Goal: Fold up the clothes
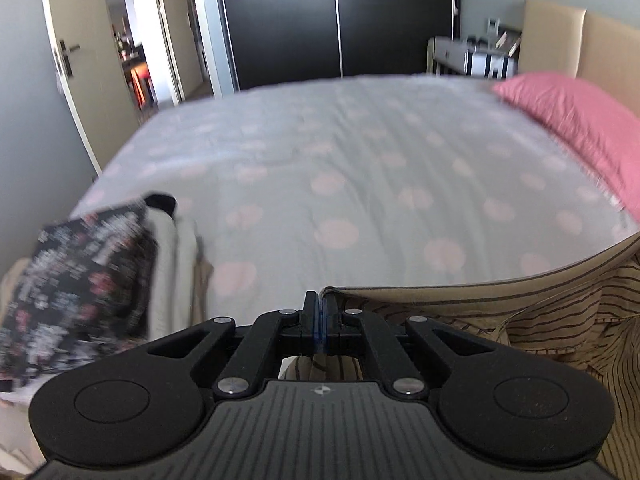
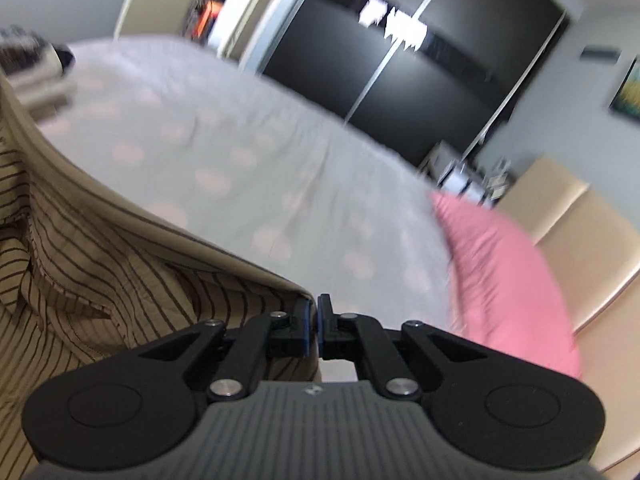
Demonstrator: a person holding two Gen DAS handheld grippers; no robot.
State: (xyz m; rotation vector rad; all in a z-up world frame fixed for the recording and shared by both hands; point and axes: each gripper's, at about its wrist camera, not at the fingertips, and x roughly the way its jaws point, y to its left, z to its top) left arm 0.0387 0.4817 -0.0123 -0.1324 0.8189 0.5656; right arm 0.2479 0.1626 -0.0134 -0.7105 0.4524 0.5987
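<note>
Shirt first: it's tan with thin dark stripes, and it's hanging between the two grippers at the near edge of the bed, one end pinched in each. The left gripper is sitting with its jaws pressed together on the shirt's hem corner, and the right gripper is doing the same, jaws nearly touching with the cloth edge caught between them. The top hem is stretching in a sagging curve from one to the other, while the rest is bunching up in soft wrinkles below.

Room-wise, the bed is looking wide open: a smooth grey sheet with faded pink dots, flat across the middle. A puffy pink pillow is lying along the headboard side. On the opposite near corner a stack of folded clothes is sitting, a black floral print on top of something cream and knit-looking. Past the far edge, glossy black wardrobe doors are filling the wall. Everything's a bit motion-blurred.
</note>
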